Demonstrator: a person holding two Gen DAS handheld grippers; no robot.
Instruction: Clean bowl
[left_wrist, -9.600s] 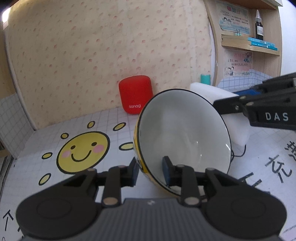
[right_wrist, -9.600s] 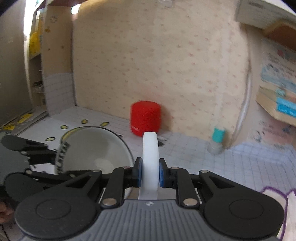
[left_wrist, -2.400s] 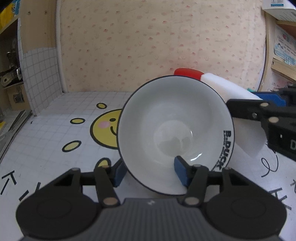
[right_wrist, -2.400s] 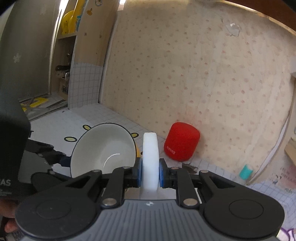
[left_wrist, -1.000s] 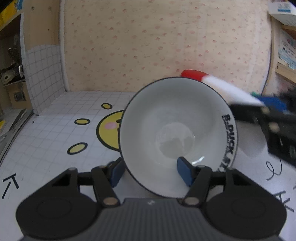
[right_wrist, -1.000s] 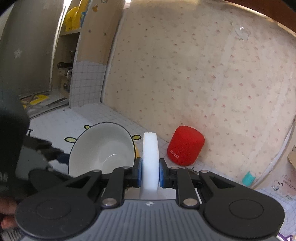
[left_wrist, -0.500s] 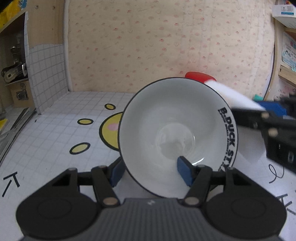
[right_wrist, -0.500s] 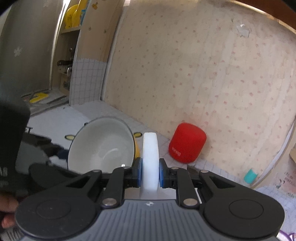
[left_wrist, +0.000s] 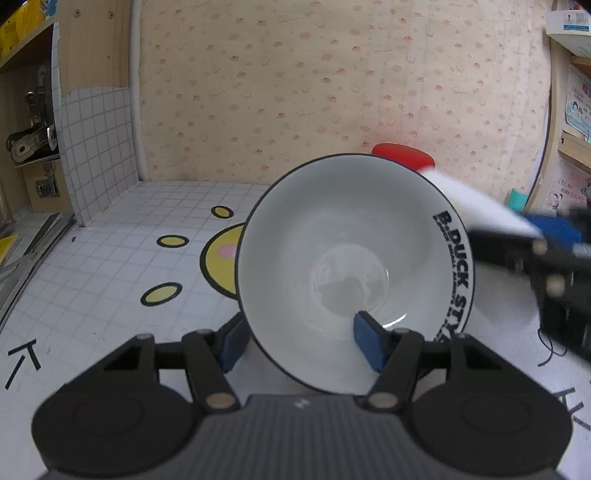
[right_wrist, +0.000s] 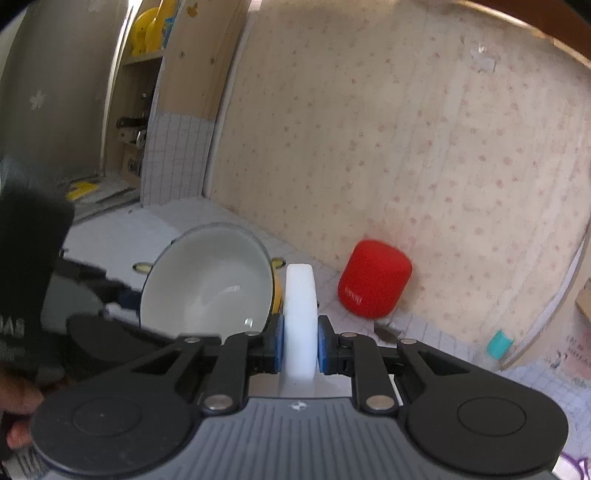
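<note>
While the left claw (left_wrist: 301, 341) grips the tilted bowl (left_wrist: 354, 273) by its rim above the desk (left_wrist: 92, 288), the right claw (right_wrist: 299, 345) pinches a white sponge (right_wrist: 301, 317) beside it; the bowl hides most of the red speaker (left_wrist: 402, 159).

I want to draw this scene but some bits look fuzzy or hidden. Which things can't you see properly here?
- Red speaker: in the left wrist view the bowl hides all but its top.
- Sponge and right hand-held gripper: motion-blurred in the left wrist view.
- Left hand-held gripper: blurred and cut off at the right wrist view's left edge.
- Sponge's lower end: hidden behind the gripper body in the right wrist view.
- Teal object: too small to identify.
</note>
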